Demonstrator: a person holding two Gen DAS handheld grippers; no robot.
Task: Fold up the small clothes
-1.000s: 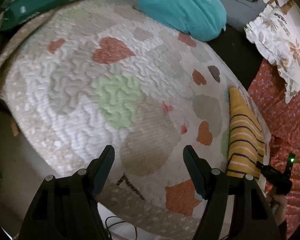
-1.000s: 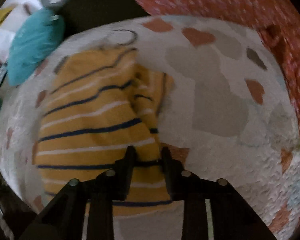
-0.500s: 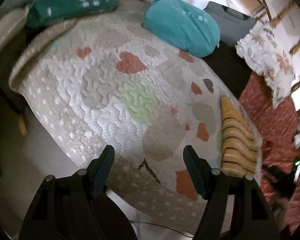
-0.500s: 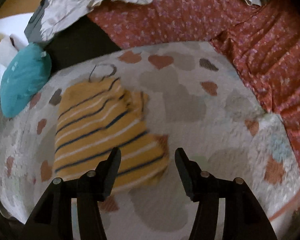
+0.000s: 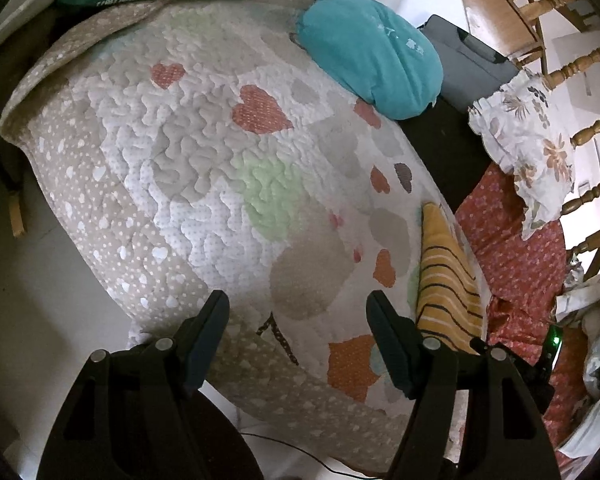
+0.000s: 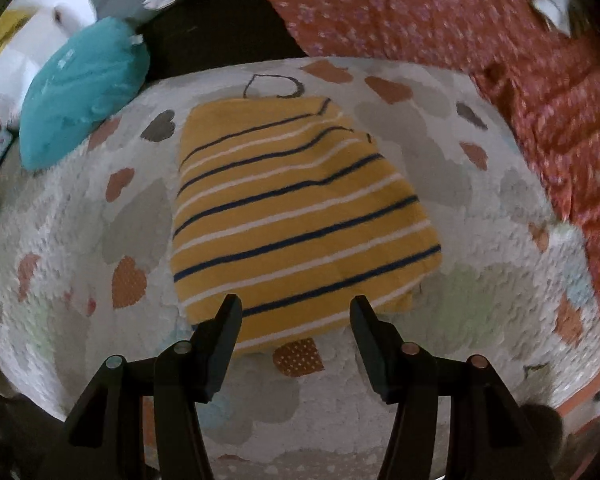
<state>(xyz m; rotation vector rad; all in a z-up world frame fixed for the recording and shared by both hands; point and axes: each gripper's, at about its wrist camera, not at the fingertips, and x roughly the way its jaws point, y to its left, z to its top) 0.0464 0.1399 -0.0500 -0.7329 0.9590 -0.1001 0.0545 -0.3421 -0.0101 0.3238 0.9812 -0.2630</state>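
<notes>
My right gripper [image 6: 296,312] and left gripper [image 5: 298,308] both hang with jaws apart and empty, the folded yellow striped garment [image 6: 300,216] lying flat on the quilt [image 6: 480,300] just ahead of my right jaws, its long axis running away from them.

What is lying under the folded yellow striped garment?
The folded yellow garment with navy and white stripes rests on a quilted white blanket with heart patches. A dark loop print shows behind its far edge. What the garment covers cannot be seen.
</notes>
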